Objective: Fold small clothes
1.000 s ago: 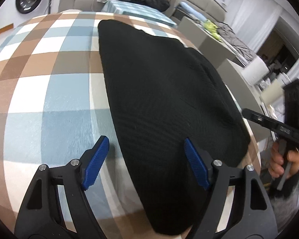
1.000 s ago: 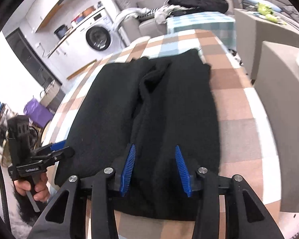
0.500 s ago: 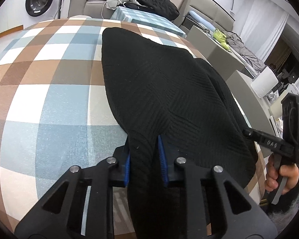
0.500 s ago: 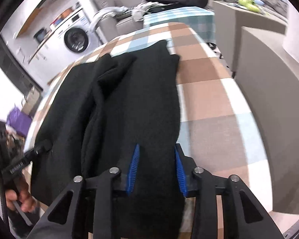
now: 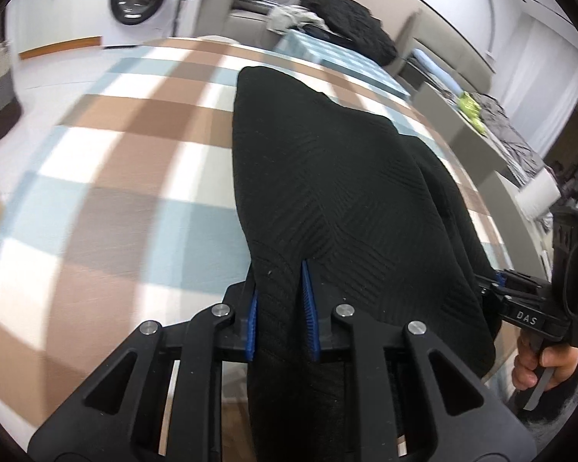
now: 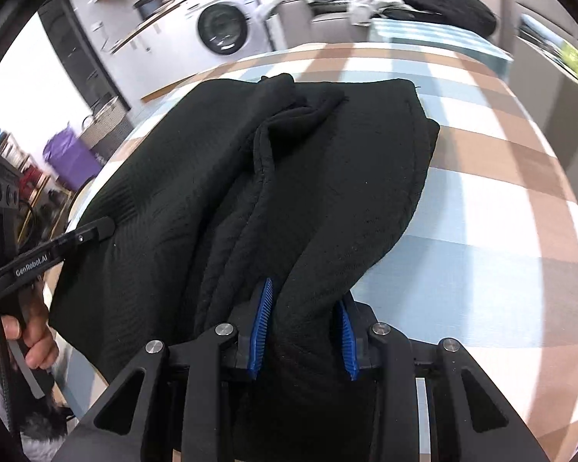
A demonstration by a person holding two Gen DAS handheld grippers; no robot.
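- Your left gripper (image 5: 279,308): jaws closing, pads already pinching a fold of the black garment (image 5: 339,192) at its near-left hem.
- Your right gripper (image 6: 302,327): clamped on bunched near-right hem.
- Garment lies across checked tablecloth (image 5: 108,177), near edge lifted, rest draped toward table's far end.

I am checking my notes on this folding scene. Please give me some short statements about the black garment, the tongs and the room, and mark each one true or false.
1. Both tongs grip the black garment. True: the left tongs and the right tongs each pinch its near edge, and the left jaws are closing on the cloth.
2. The garment lies on a plain white cloth. False: it lies on a checked tablecloth in brown, blue and white.
3. A washing machine stands behind the table. True.
4. The garment is red. False: it is black.
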